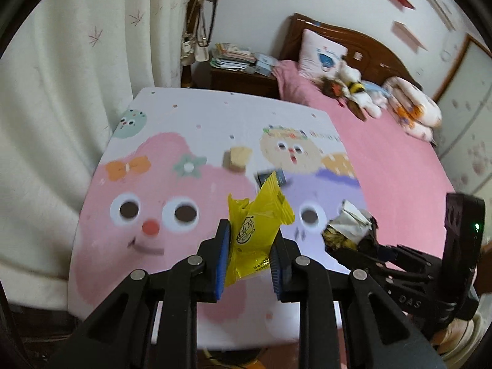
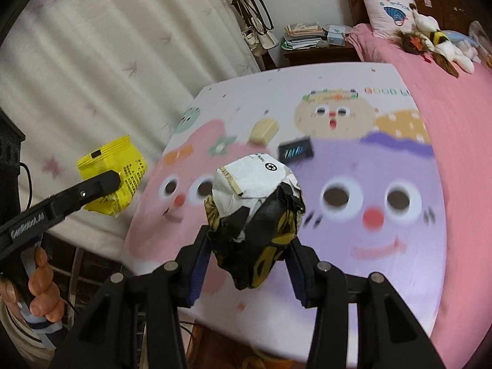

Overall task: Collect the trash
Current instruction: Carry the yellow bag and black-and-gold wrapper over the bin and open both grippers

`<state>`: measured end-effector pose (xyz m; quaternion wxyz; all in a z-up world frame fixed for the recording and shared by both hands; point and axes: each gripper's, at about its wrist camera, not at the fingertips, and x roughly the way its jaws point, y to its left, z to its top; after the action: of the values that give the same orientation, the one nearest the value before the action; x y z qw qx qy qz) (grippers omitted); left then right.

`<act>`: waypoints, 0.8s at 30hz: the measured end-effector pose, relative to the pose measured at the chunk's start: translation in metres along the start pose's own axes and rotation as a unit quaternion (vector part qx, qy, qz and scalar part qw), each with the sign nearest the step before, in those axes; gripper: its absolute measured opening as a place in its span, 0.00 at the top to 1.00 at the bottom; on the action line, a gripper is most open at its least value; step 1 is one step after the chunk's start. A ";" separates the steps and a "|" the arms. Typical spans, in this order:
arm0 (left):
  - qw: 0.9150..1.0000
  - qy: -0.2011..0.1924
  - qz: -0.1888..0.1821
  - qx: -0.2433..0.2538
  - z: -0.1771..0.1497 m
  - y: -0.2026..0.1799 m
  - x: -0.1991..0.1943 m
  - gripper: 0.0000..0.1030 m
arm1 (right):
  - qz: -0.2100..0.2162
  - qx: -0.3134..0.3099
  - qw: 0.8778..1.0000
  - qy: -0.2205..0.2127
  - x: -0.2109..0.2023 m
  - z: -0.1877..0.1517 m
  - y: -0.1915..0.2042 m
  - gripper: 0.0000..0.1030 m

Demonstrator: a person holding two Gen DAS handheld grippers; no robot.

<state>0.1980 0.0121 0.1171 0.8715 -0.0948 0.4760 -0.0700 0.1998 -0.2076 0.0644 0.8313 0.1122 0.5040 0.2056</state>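
A: What is the left tool (image 1: 250,246) doing?

B: Its blue pads (image 1: 223,255) are pinching a yellow wrapper (image 1: 258,224), which stands up between them, clear of the worktop (image 1: 184,113). In the right wrist view the same yellow wrapper (image 2: 112,175) hangs off the worktop's left edge, in front of the curtain (image 2: 92,46), with a hand (image 2: 40,286) wrapped round the tool's handle.

A: And the right tool (image 2: 246,261)?

B: Clamped on a crumpled paper ball (image 2: 255,215), white on top, black and yellow lower down. It bulges well past the fingers and is lifted off the worktop.

A: What lies on the worktop itself?

B: A tan block (image 2: 264,130) near the middle of the cartoon-printed top, and just beside it, toward the purple face, a small dark packet (image 2: 296,150). The two are close but whether they touch is too blurred to tell.

A: Beyond that?

B: A bed (image 2: 461,123) with a pink sheet runs along the worktop's right side, soft toys (image 2: 430,43) piled near a pillow (image 2: 390,9).
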 end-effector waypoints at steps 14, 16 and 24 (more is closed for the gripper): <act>0.997 0.063 -0.046 0.025 -0.176 0.032 -0.042 0.79 | -0.065 0.027 0.996 0.060 -0.013 -0.166 0.071 0.55; 0.996 0.078 -0.047 0.020 -0.194 0.037 -0.035 0.79 | -0.069 0.032 0.994 0.080 -0.004 -0.183 0.070 0.55; 0.989 0.147 -0.029 -0.001 -0.256 0.038 0.027 0.78 | -0.072 0.078 0.983 0.151 0.056 -0.247 0.038 0.53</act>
<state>-0.0021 0.0185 -0.0490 0.7897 -0.0979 0.5960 -0.1075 -0.0043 -0.1531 -0.0800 0.7468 0.1077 0.6452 0.1202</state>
